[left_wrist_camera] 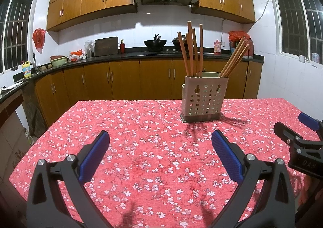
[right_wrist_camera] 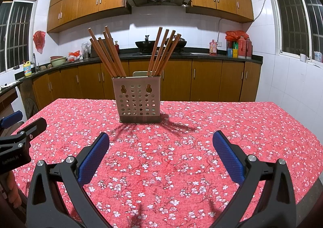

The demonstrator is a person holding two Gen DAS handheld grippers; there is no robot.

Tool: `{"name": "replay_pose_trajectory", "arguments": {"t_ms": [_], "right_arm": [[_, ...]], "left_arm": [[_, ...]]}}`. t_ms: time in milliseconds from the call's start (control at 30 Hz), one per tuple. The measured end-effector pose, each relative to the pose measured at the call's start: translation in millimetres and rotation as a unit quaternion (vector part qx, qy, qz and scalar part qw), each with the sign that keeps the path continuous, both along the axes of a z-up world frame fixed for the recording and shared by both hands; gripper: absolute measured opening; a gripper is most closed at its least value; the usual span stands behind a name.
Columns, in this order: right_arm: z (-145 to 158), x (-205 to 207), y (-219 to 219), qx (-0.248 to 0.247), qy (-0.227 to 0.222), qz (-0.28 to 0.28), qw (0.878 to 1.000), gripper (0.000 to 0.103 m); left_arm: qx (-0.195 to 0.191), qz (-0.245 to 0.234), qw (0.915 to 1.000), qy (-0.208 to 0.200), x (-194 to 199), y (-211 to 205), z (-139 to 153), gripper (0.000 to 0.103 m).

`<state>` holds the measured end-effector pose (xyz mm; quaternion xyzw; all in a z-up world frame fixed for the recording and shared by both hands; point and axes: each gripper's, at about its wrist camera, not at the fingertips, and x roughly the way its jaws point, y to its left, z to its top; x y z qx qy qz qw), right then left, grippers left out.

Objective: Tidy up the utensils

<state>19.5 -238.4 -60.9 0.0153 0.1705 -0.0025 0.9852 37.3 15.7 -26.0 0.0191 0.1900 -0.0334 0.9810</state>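
Your left gripper (left_wrist_camera: 160,137) and right gripper (right_wrist_camera: 160,138): both level above the floral tablecloth (right_wrist_camera: 201,137), side by side, blue pads spread wide, gripping nothing. Perforated utensil holder (right_wrist_camera: 139,99): upright mid-table ahead, 2 splayed bunches of chopsticks (right_wrist_camera: 107,54) inside, approach unobstructed.

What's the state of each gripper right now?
Left gripper: open, holding nothing, above the red floral tablecloth.
Right gripper: open, holding nothing, facing the perforated grey chopstick holder.

A table (right_wrist_camera: 222,127) under a red flowered cloth (right_wrist_camera: 181,167) carries one perforated utensil holder (right_wrist_camera: 139,103), standing upright toward its far edge.
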Motion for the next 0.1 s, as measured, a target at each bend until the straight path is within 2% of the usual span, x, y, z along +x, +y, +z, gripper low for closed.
{"name": "replay_pose_trajectory", "arguments": {"t_ms": [100], "right_arm": [[-0.6, -0.7, 0.2, 0.0, 0.0, 0.0, 1.0, 0.101]], "left_arm": [[-0.001, 0.0, 1.0, 0.002, 0.1, 0.7, 0.4, 0.099]]}}
